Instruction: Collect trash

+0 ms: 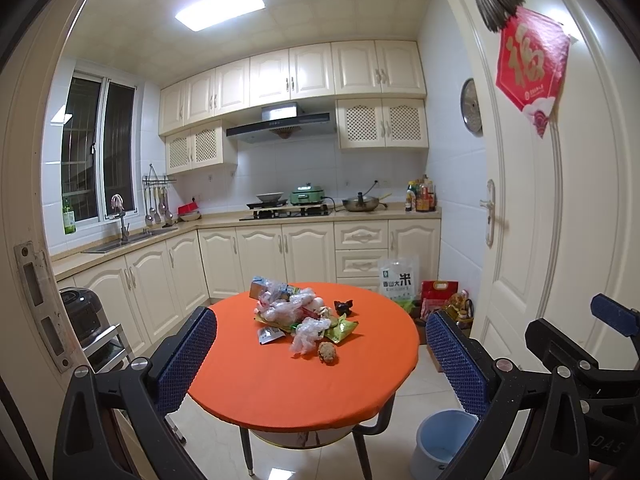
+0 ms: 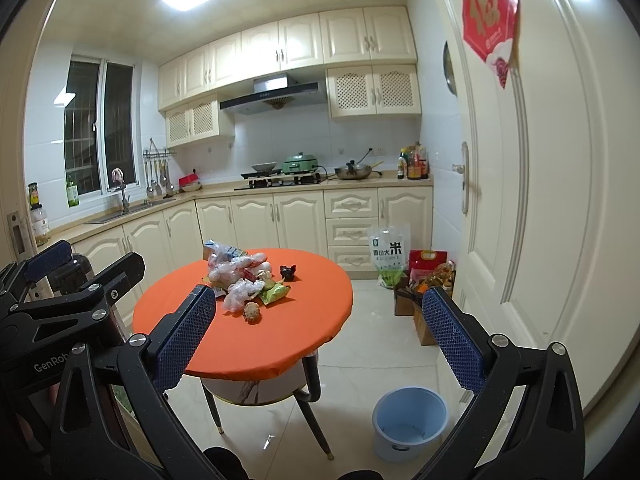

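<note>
- So the round orange table [image 1: 304,392] was my landmark for everything here, sitting out on the kitchen floor with both grippers held back from it, well apart from anything on top.
- The left gripper [image 1: 320,356] had its jaws spread wide, nothing between them, blue pads just framing the table from the near side.
- Same deal with the right gripper [image 2: 320,336]: jaws wide apart and not gripping a thing, hanging on the near side of the table.
- The trash pile [image 1: 298,312] sat on the tabletop toward the far half, a heap of crinkled clear plastic bags, a green snack wrapper [image 1: 340,330] and a small carton at the back edge.
- A brownish crumbly lump [image 1: 327,352] lay on the table at the near edge of the pile, just beside the plastic.
- A small dark figurine thing [image 1: 344,306] stood on the table just beside the pile, on the door side. Couldn't tell what it actually was.
- A light blue bucket [image 2: 410,422] stood on the floor near the table's leg, on the door side, with nothing I could make out inside.
- Beyond the table, against the lower cabinets, a rice bag [image 2: 389,254] leaned with some red packaging and boxes beside it.
</note>
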`<state>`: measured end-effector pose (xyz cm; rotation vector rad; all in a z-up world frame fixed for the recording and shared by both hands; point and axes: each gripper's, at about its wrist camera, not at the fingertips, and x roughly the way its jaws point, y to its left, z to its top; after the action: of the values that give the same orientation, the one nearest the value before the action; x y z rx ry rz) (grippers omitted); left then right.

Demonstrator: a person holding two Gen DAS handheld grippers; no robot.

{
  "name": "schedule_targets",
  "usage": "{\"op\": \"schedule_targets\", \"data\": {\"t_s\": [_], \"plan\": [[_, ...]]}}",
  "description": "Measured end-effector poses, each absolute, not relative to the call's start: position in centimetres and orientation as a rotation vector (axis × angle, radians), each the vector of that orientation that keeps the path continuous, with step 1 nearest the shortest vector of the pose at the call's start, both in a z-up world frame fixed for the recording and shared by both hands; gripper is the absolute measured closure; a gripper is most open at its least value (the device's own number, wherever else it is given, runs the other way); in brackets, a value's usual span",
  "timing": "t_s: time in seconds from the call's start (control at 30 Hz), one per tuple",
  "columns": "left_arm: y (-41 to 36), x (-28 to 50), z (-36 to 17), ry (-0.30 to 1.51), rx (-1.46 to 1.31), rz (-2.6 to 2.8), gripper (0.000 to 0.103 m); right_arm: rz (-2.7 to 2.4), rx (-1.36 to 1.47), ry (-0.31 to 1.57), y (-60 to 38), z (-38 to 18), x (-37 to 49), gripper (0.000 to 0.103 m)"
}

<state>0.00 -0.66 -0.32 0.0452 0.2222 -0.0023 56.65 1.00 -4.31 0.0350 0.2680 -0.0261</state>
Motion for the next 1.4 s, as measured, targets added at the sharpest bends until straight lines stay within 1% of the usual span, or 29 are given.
{"op": "schedule_targets", "data": {"t_s": [1.4], "plan": [[-0.57,0.09,-0.53,0.214,0.047,-0.002,0.001,-0.036,0.037,0.273,0.72,-4.33,56.64,0.0]]}}
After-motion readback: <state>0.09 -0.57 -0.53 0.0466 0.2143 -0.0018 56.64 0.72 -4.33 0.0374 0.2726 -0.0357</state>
